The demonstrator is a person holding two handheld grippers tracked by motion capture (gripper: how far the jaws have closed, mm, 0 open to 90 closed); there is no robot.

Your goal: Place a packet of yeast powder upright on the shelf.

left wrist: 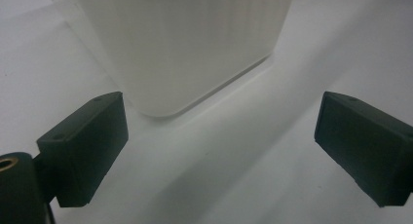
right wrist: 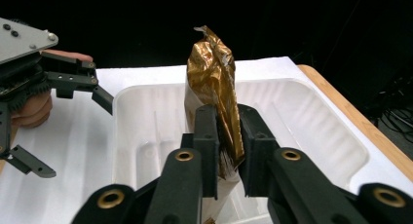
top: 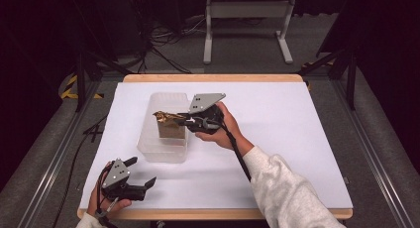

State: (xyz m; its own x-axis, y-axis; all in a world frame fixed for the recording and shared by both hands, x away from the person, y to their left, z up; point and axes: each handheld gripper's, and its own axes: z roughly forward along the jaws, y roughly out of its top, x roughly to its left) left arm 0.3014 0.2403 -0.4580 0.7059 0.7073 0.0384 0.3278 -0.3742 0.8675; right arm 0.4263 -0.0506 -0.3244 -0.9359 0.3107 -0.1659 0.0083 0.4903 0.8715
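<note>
White sheet point(top: 277, 139) covering the table point(top: 213, 78), whose wooden edge shows along the far side, beyond the right tongs point(top: 182, 120), and along the near side, just behind the left tongs point(top: 143, 171). On the grey floor point(top: 237, 44) well beyond both tongs: a white stand point(top: 247, 12) with two feet, and dark cables point(top: 158, 39) to its left. Metal rails point(top: 49, 158) flank the table. Yellow-black tape point(top: 69, 86) marks the floor at far left.
</note>
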